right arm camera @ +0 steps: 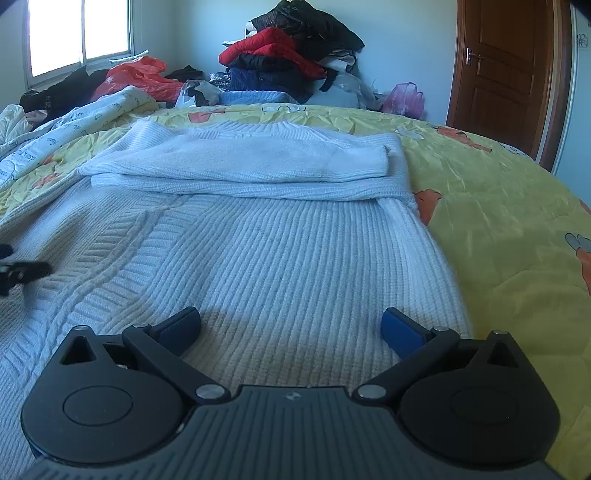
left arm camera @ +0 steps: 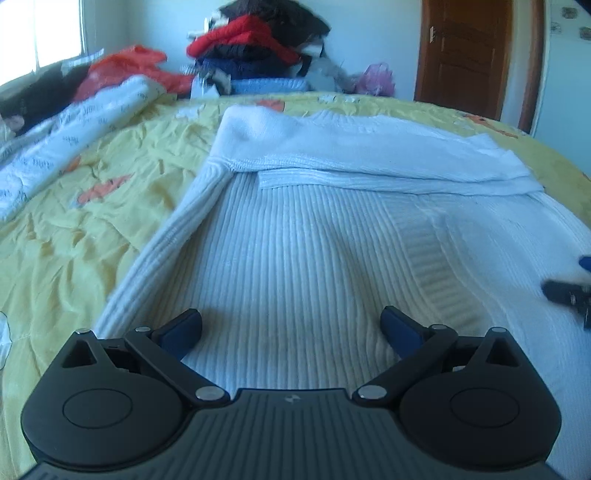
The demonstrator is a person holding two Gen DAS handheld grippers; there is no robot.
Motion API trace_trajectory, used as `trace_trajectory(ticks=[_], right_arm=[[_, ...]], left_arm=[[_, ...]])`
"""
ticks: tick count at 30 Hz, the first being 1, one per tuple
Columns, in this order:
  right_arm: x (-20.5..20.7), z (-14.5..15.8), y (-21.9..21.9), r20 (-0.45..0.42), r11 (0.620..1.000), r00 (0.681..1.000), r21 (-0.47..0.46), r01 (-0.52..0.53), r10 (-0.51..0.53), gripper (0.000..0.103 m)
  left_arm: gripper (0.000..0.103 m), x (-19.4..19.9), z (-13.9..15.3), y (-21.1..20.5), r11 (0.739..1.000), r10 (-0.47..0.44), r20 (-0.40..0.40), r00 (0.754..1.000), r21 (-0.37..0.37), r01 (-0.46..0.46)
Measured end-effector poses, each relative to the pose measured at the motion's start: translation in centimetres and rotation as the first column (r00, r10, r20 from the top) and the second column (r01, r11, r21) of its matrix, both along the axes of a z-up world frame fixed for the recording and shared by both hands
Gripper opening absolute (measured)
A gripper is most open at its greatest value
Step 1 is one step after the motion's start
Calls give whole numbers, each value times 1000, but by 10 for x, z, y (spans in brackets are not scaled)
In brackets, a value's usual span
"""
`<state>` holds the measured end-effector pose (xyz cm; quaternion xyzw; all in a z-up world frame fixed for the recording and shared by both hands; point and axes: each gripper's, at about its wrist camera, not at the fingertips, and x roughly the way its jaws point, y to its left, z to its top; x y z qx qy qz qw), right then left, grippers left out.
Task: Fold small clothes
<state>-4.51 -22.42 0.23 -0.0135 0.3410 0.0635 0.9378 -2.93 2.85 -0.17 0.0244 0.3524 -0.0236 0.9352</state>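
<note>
The white ribbed sweater (right arm camera: 280, 251) lies flat on the bed's yellow quilt (right arm camera: 509, 221), both sleeves (right arm camera: 251, 162) already folded across the chest, so the step in hand looks like the bottom-to-top fold. Each hand-held gripper, left (left arm camera: 291, 326) and right (right arm camera: 291, 326), hangs low over the hem end, jaws spread wide and released, gripping nothing. Next, each likely needs to pinch a hem corner. No real container shows; a pink plastic bag (right arm camera: 402, 98) sits beyond, contents unclear.

Sunlit window (right arm camera: 79, 35), brown door (right arm camera: 506, 70)
</note>
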Motion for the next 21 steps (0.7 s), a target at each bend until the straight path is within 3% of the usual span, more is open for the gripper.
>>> trace_trajectory(ticks=[8,13,16,21], right_arm=[[-27,8,3,-45,1000,999,5,-22,22,102],[-50,-1,-3,16,998,998,1,-65,65,101],[-48,0,1,16,998,998,-9,-59,59,102],[-51,0,0,8,998,998,-4,-60,60,101]], left_arm=[[103,2,0,2,1000,-3,10,1000,-12,3],[103,1,0,0,1000,6,9,1000,-4,-6],[103,-4,6,-11,999,24,12,1000,49,-24],[103,-28,3,-24,989,-64,49,997,139,57]])
